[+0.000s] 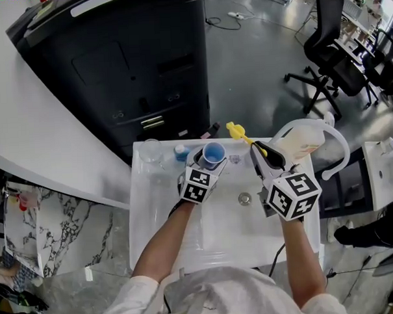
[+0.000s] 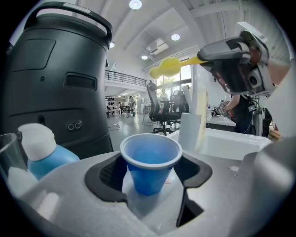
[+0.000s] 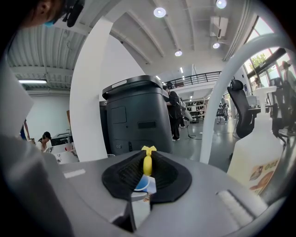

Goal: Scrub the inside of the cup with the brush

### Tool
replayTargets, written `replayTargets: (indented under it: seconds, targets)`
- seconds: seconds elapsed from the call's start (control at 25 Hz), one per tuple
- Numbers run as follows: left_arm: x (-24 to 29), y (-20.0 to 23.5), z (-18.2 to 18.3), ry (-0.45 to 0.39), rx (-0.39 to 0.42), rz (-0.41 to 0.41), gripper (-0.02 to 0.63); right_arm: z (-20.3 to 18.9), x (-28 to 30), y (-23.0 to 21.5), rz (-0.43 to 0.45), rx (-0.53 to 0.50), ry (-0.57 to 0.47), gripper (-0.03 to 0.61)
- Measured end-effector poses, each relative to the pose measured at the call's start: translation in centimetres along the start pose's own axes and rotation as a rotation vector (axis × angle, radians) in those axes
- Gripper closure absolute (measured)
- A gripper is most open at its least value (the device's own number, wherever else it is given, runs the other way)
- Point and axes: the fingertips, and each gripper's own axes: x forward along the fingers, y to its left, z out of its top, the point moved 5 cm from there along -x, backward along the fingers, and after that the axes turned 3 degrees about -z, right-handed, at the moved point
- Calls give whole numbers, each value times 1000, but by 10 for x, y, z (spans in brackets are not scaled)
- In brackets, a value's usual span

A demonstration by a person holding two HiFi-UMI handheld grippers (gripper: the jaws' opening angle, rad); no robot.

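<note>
big black bin (image 1: 134,71) at 11 o'clock, white sink (image 1: 226,233) dead centre, drain (image 1: 244,198) in it, blue bottle with white cap (image 1: 181,152) beside a clear glass (image 1: 151,152) on the rim, white jug (image 1: 306,142) at 3 o'clock, office chairs (image 1: 328,50) at 2 o'clock

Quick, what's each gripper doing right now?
Left gripper: closed on the blue cup.
Right gripper: closed on the yellow brush.

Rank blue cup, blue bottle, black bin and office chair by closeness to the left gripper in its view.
1. blue cup, between the jaws
2. blue bottle, left
3. black bin, behind left
4. office chair, far back
</note>
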Motion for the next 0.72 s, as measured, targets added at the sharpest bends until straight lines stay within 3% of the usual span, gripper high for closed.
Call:
replayTargets:
  seconds: [0.72]
  targets:
    - [-49,-7,43,-42,38,33,299,11,-10,10,60,11,-29,543]
